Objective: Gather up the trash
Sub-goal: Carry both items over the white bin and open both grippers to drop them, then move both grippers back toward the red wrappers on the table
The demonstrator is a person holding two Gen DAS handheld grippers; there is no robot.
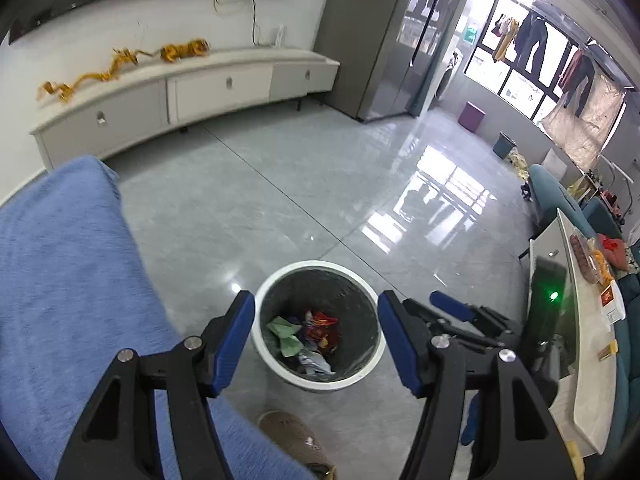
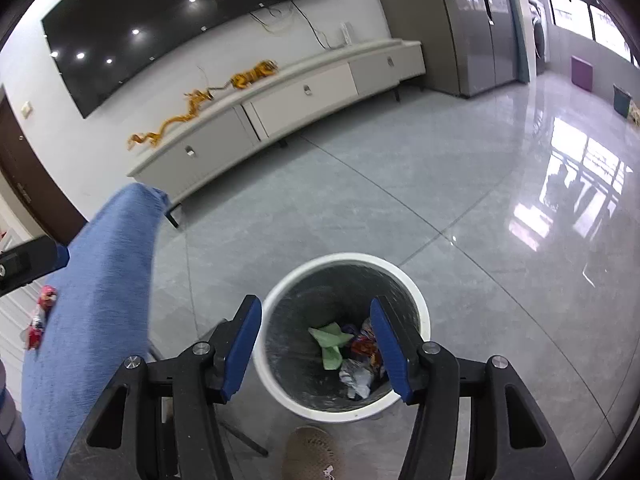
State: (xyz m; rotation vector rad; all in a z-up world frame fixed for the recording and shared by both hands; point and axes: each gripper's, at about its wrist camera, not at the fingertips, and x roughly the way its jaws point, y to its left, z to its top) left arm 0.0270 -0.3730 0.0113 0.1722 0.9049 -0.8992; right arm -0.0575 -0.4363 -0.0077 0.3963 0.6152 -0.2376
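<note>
Trash (image 1: 306, 334) — green paper, red wrappers, crumpled white scraps — lies in the white bin (image 1: 280, 368) on the floor. Left gripper (image 1: 316, 334) and right gripper (image 2: 316, 342) hover above, jaws spread, holding nothing.

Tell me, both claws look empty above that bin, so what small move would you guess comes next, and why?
Probably the left claw swings away from the bin toward more trash. Both it and the right claw hang open and hold nothing, and wrappers already lie in the bin. A red wrapper shows by the blue cloth, at the right view's left edge.
</note>
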